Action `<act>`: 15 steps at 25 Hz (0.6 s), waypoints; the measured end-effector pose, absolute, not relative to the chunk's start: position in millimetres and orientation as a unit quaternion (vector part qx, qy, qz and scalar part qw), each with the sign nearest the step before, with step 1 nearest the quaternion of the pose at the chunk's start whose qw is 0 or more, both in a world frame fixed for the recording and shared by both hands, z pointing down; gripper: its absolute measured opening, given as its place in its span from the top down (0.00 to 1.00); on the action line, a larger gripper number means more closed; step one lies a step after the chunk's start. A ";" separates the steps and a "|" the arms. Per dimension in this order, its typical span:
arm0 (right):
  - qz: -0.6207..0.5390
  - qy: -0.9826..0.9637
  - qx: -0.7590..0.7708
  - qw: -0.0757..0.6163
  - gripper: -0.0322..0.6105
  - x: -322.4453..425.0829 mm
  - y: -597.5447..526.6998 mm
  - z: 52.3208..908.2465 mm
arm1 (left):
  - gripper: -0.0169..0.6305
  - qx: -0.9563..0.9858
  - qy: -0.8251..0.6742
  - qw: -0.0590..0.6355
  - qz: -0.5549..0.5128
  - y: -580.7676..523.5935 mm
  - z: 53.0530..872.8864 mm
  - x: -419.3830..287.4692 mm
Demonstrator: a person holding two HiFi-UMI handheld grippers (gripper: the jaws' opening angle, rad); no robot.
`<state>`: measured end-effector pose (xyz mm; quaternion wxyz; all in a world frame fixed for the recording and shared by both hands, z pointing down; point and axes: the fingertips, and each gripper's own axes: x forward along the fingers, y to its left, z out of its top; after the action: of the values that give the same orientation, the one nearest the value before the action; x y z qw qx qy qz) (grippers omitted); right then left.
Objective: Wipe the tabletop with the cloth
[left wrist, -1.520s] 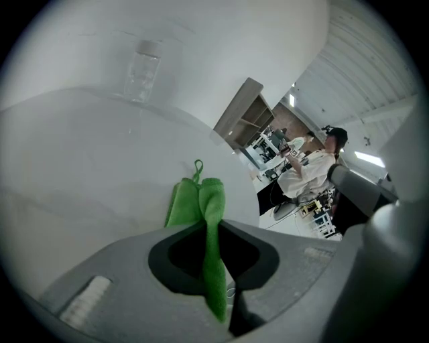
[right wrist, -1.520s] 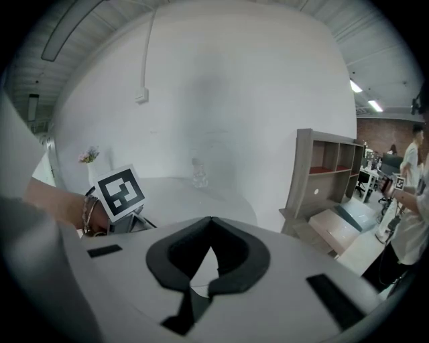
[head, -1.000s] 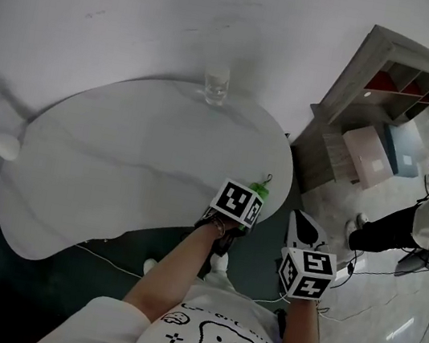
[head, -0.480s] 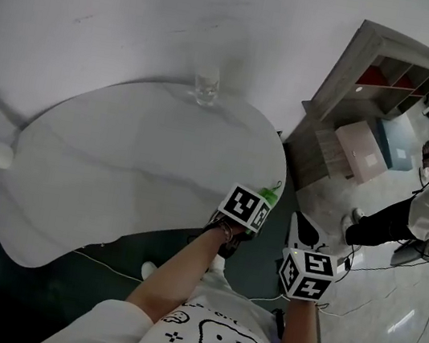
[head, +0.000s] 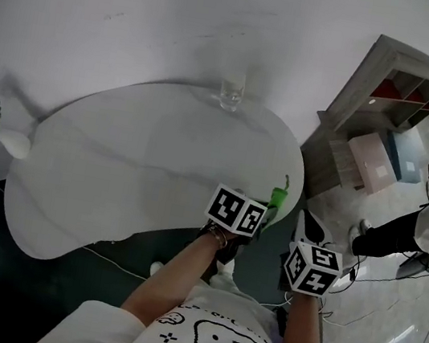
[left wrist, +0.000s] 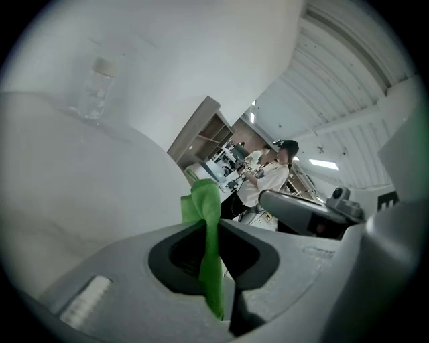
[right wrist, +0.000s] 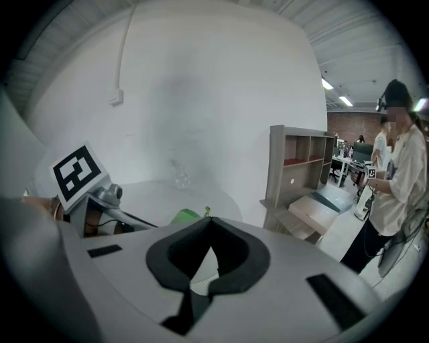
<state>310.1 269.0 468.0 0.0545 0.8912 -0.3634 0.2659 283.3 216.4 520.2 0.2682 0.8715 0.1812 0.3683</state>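
A green cloth [head: 277,198] is pinched in my left gripper [head: 267,210], which is shut on it at the near right edge of the white rounded tabletop [head: 135,161]. In the left gripper view the cloth [left wrist: 208,221] stands up between the closed jaws, with the tabletop [left wrist: 60,194] stretching away beyond. My right gripper [head: 304,224] hangs off the table's right edge, over the floor, shut with nothing in it. From the right gripper view the cloth [right wrist: 184,216] and the left gripper's marker cube [right wrist: 77,171] show just ahead to the left.
A clear glass [head: 230,94] stands at the table's far edge by the wall. A white vase with flowers [head: 4,141] sits off the table's left end. A grey shelf unit [head: 371,111] and a standing person [right wrist: 397,167] are to the right.
The head view has shifted a little. My left gripper keeps hold of the cloth at the table's near right edge, and the right gripper stays beside it.
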 end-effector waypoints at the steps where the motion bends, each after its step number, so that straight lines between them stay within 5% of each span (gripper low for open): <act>1: 0.265 -0.364 0.892 0.052 0.95 306.9 264.7 466.1 | 0.90 0.875 0.179 0.266 0.362 211.3 514.1 279.1; 15: 0.239 -0.385 0.892 0.009 0.95 244.2 183.9 428.1 | 0.90 0.922 0.119 0.227 0.289 120.7 448.0 197.4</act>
<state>244.2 183.9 428.1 0.0088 0.8915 -0.3845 0.2393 197.4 120.7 448.0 0.2271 0.9222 0.1195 0.2891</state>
